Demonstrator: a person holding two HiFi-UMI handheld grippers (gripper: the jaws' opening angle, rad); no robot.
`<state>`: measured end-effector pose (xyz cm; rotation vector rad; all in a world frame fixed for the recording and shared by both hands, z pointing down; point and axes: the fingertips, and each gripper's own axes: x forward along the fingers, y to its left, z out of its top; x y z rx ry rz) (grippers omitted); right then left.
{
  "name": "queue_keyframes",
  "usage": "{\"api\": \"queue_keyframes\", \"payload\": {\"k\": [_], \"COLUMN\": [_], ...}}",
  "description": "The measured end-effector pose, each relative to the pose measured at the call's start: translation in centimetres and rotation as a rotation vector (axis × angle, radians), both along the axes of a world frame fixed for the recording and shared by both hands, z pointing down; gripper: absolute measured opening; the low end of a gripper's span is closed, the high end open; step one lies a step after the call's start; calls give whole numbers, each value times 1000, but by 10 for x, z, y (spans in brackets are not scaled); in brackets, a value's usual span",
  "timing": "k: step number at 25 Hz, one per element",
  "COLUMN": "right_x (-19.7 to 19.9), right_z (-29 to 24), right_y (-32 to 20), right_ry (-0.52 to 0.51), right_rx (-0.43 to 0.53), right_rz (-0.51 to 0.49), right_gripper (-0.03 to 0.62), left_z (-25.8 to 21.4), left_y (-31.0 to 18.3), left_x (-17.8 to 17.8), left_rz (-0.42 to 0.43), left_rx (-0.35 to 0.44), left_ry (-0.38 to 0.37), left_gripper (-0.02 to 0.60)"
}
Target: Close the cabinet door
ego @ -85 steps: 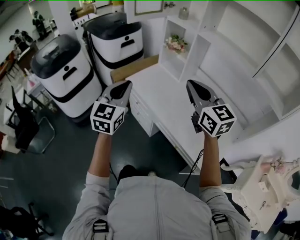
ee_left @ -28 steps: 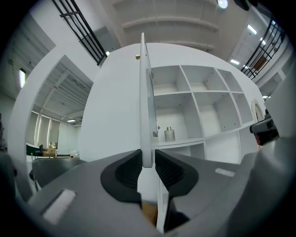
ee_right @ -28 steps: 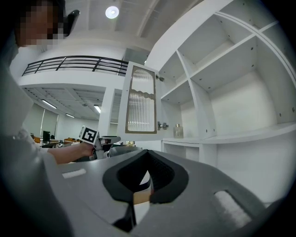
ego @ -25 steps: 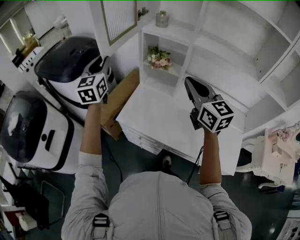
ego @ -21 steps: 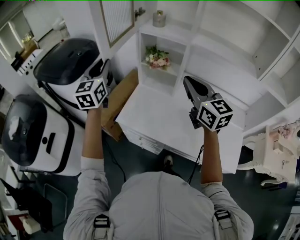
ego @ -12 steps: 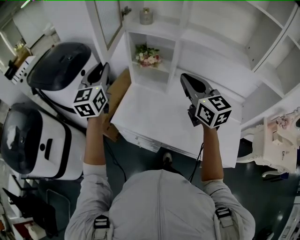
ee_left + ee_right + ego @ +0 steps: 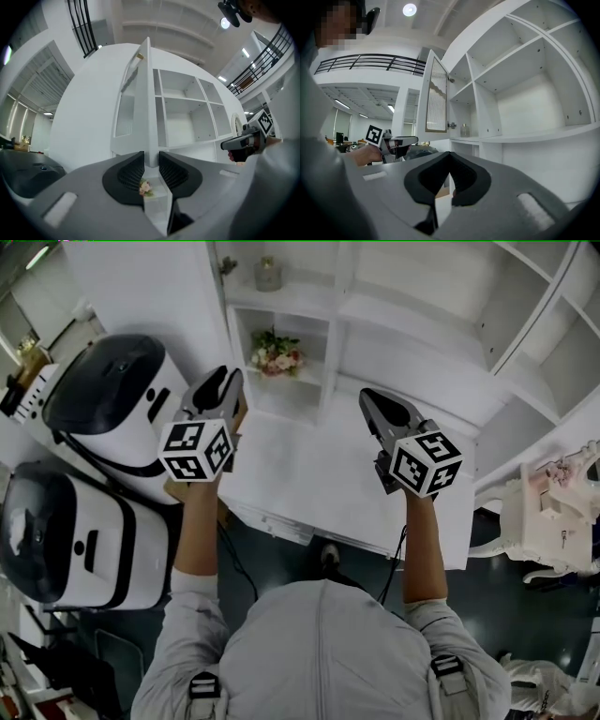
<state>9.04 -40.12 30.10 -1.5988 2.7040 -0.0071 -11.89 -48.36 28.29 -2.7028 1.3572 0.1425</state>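
**Cabinet door** [image 7: 127, 96]: stands open, swung out from the left end of the white shelf unit [image 7: 422, 329]. It carries a reeded panel. In the left gripper view it is seen nearly edge-on at twelve o'clock, its free edge in line with the gap between the jaws.

**Left gripper** [image 7: 225, 381]: held roughly level at the left end of the desk top [image 7: 319, 470], pointing toward twelve o'clock at the door. Its jaws have just been opening and stand a narrow gap apart. Nothing lies between the pads. Whether the tips touch the door edge cannot be told.

**Right gripper** [image 7: 367, 397]: over the desk top at three o'clock of the left one, well apart from the door, pointing at the open shelves. Its jaw tips meet and it holds nothing.

**Other items:**
- Flowers [image 7: 276, 351] sit in the low compartment at twelve o'clock of the left gripper.
- A jar [image 7: 268, 275] stands on the shelf above them.
- Two white-and-black machines [image 7: 103, 395] stand at nine o'clock of the left gripper.
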Motion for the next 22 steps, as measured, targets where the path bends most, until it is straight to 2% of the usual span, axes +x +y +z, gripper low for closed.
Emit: {"api": "queue_keyframes", "payload": {"k": [6,8,9,10,13,15,16,17,22], "right_x": [26,35,41,47,67,81,89,96,124], "right_z": [-3,0,1,3,10,15,17,20,27], "right_y": [3,6,7,8,12,14,15,15,12], "right_ry": [-4,0,-1,-2,-5,-9,-11,-14,-32], "right_rx": [6,1,-3,-7,-20,-31,-36,-40,-52], "right_rz": [38,51,59,68,96,120,134,148,203], "right_gripper": [2,2,2,2,2,2,2,2,2], "left_z": [-2,-5,-7,-10,-15,-15,-15,-15,-16], "left_y": [-16,-27,-34,-41,-57,-61,-63,-64,-80], "left_x": [66,84,90,96,113,121,127,133,155], "left_rz": [108,111,105,99,116,136,143,144,130], "left_rx": [24,28,30,31,29,33,36,39,32], "left_ry": [-45,-54,-50,-41,-1,27,34,33,7], "left_gripper": [112,118,85,58,40,50,33,9,9]}}
